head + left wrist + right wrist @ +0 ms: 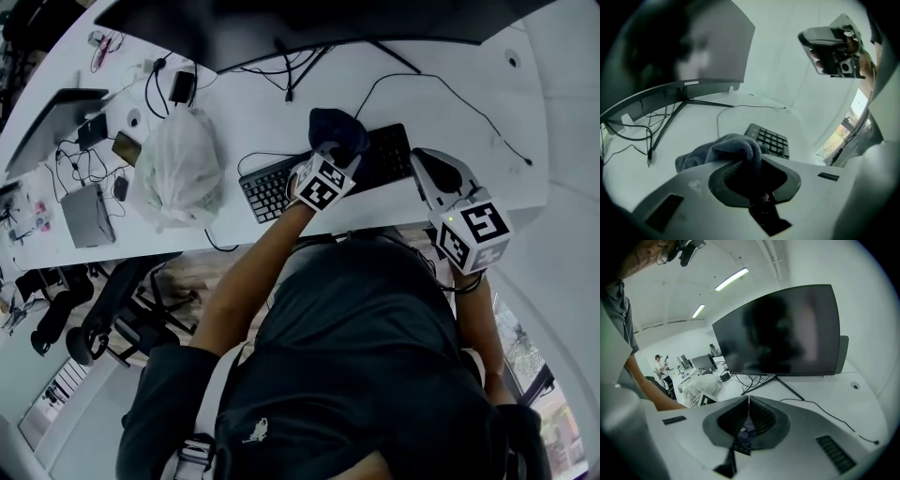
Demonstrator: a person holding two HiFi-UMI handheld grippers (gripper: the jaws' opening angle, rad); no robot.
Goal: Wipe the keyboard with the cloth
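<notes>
A black keyboard (267,192) lies on the white desk (281,112) near its front edge. My left gripper (337,155) is over its middle, shut on a dark blue-grey cloth (339,129) that bunches over the keyboard's far edge. In the left gripper view the cloth (724,149) spills out of the left gripper (750,165), with the number pad (772,139) just beyond it. My right gripper (434,169) hovers off the keyboard's right end. In its own view the right gripper (748,401) has its jaws meeting, with nothing held.
A large dark monitor (319,28) on a thin stand (675,110) fills the back of the desk. A white plastic bag (183,169) sits left of the keyboard, with a laptop (56,117) and cables (80,159) further left. An office chair (112,314) stands below the desk edge.
</notes>
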